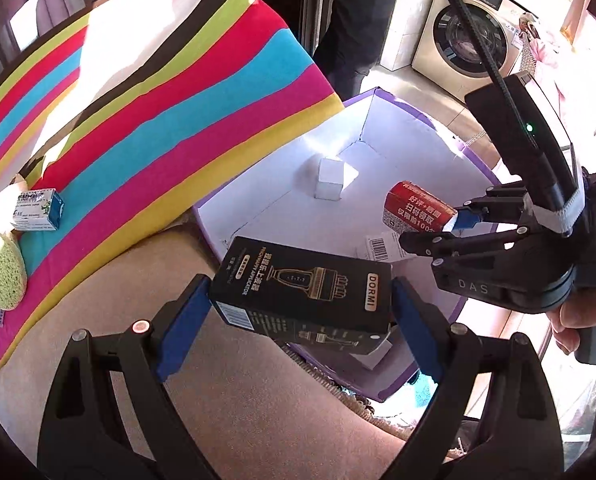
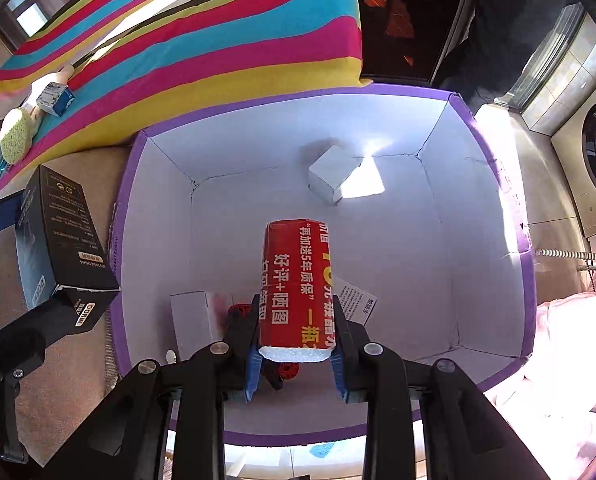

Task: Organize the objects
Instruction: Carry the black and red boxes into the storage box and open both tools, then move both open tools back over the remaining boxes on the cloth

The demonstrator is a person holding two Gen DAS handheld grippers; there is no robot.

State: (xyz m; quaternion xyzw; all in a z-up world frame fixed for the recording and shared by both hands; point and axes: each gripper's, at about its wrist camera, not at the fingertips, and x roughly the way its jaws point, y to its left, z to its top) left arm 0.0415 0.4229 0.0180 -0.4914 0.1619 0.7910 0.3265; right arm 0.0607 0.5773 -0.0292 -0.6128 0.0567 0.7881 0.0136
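While both of my claws point steeply down at the purple-rimmed box [image 2: 528, 240], I take this as the drop-off step of the sorting. Far left, the green sponge [image 1: 1, 268] and a small blue-and-white carton [image 1: 37, 210] lie on the striped cloth [image 1: 145, 92], not yet collected. Next, my left gripper [image 1: 302, 300] is spread wide with its blue pads pressed on the two ends of the black DORMI box [image 1: 302, 284], which hangs tilted over the near-left rim of the box, partly over the beige floor. Further right, my right gripper [image 2: 295, 356] pinches the red-wrapped block [image 2: 298, 280] by its white foam end, well inside the box walls, above the floor. A small white cube [image 2: 332, 178] sits by the far wall; a white carton [image 2: 191, 322] lies near-left inside. Judgement: release the red block first, then carry the black box inward past the rim before letting go, or it may catch the edge.
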